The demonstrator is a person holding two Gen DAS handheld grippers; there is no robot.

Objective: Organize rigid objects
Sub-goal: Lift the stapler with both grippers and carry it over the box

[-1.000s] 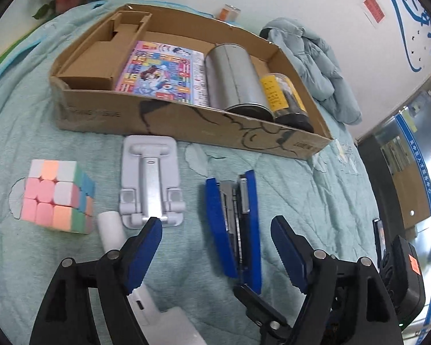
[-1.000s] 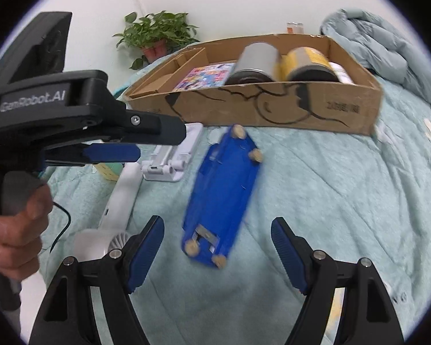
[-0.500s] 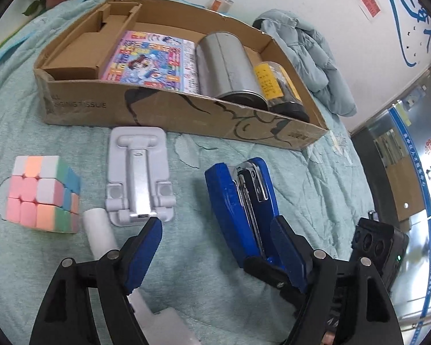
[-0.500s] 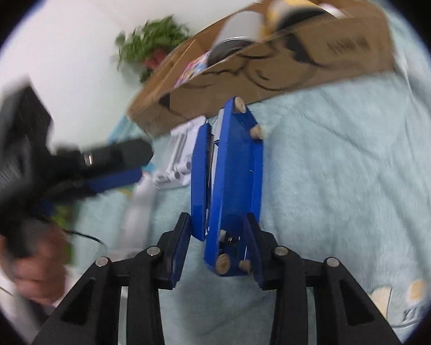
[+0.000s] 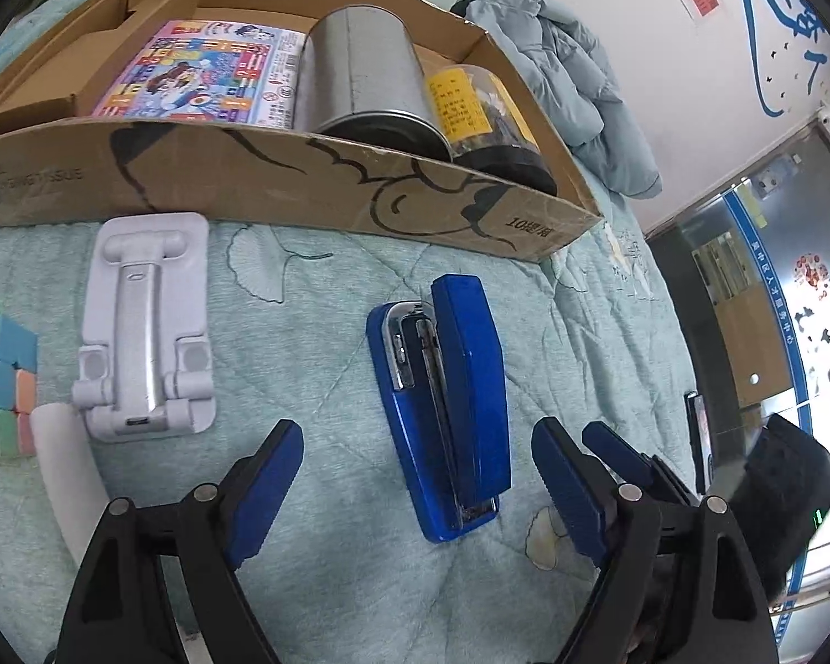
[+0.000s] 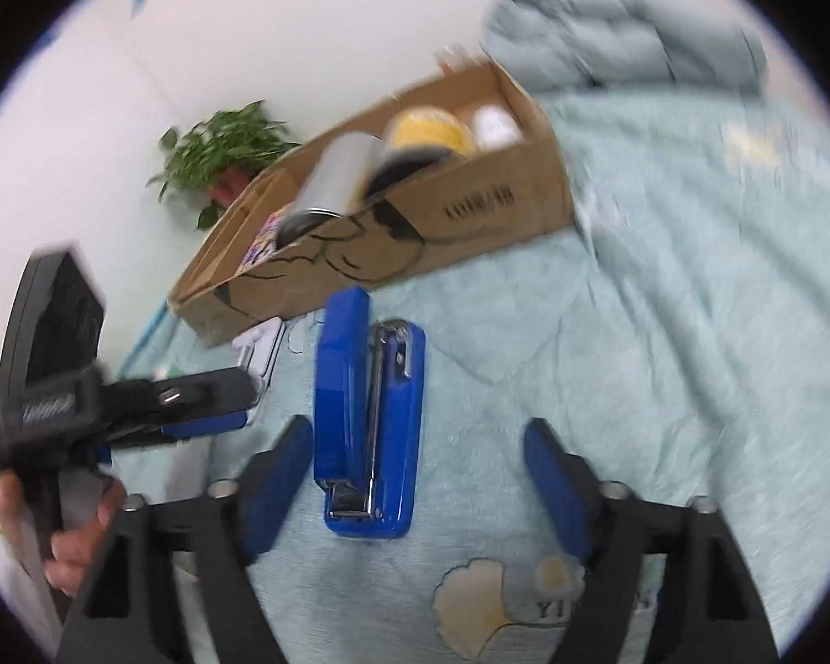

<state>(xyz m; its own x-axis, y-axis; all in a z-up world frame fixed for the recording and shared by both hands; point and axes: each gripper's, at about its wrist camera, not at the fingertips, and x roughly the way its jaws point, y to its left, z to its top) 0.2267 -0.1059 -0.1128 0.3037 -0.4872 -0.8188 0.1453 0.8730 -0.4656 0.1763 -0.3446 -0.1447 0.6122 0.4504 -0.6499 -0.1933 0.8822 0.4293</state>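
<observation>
While the blue stapler (image 5: 442,415) lies on its side on the green blanket (image 5: 304,288), just in front of the cardboard box (image 5: 282,177), nothing is held. Both the left gripper (image 5: 409,476) and right gripper (image 6: 418,476) are opening around it without touching. Next, it likely must be pinched and lifted into the box.
</observation>
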